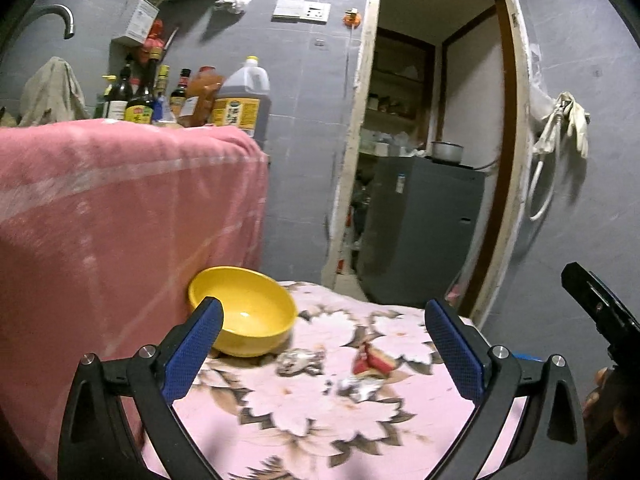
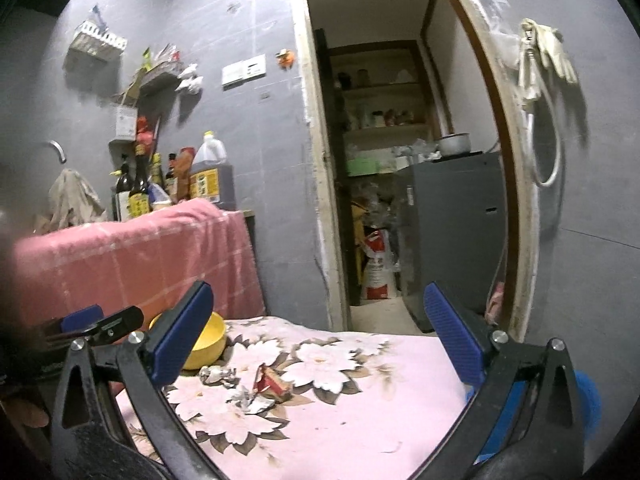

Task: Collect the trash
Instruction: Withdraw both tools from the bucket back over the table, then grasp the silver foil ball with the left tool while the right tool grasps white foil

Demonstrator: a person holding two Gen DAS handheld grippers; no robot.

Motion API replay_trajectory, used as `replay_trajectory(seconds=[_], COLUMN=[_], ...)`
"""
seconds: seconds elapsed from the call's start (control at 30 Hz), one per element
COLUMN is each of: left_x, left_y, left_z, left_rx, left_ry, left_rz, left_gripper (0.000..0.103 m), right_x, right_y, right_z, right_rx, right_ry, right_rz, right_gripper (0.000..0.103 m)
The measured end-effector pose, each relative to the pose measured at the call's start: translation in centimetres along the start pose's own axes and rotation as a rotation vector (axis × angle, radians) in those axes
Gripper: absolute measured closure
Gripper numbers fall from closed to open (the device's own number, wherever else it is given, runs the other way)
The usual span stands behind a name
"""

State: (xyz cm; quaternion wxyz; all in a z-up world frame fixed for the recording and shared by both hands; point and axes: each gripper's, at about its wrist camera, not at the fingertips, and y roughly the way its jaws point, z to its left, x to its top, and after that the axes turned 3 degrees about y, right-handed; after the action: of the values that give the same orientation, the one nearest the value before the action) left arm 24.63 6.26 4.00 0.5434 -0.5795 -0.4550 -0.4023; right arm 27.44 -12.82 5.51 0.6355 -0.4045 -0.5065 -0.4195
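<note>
On a pink flowered cloth [image 1: 320, 420] [image 2: 360, 408] lie three bits of trash. A crumpled silver wrapper [image 1: 298, 360] [image 2: 218, 374] rests by the bowl, a red wrapper [image 1: 374, 362] [image 2: 270, 384] to its right, and another silver scrap [image 1: 356, 386] [image 2: 252, 400] nearer me. A yellow bowl [image 1: 248, 312] [image 2: 210, 342] stands at the cloth's back left. My left gripper [image 1: 324, 332] is open, held short of the trash with nothing between its fingers. My right gripper [image 2: 318, 320] is open too, also empty, above the cloth.
A pink towel [image 1: 120, 208] [image 2: 132, 256] drapes over a counter on the left, with sauce bottles [image 1: 144, 96] and an oil jug [image 1: 244, 100] behind. A doorway [image 1: 432, 140] [image 2: 400, 160] opens onto a grey cabinet. The other gripper shows at the frame edges [image 1: 600, 312] [image 2: 104, 326].
</note>
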Motion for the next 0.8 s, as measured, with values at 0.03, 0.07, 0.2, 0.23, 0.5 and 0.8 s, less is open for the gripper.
replay_trajectory(seconds=[0.03,0.07,0.2,0.23,0.5,0.8], left_x=[-0.2,-0.4,-1.4,-1.7,-3.1,-3.8], left_y=[0.1,0.4,1.4,1.6,4.3,7.3], left_z=[0.5,0.8,2.0,2.3,3.9,5.1], left_rx=[0.006,0.014,0.035,0.038,0.046,0.019], left_ry=[0.002,0.005,0.003,0.002,-0.009,-0.032], left_rz=[0.003,0.008,0.032,0.038,0.103,0.213], left_gripper=[0.004,0.004,0.004,0.004,0.004,0.009], right_x=[-0.2,-0.6,-1.9,-2.3,-4.5,-7.0], right_y=[0.3,0.9,2.8,3.4,6.8,10.9], right_z=[0.3,0.6,1.5,1.8,2.8,3.2], right_rx=[0.006,0.014,0.041,0.049,0.098,0.166], right_ry=[-0.006,-0.015,-0.051,-0.063,-0.127,-0.142], right_rz=[0.006,0.017,0.066,0.08,0.181,0.388], right_gripper=[0.0,0.0,0.0,0.0,0.0,0.008])
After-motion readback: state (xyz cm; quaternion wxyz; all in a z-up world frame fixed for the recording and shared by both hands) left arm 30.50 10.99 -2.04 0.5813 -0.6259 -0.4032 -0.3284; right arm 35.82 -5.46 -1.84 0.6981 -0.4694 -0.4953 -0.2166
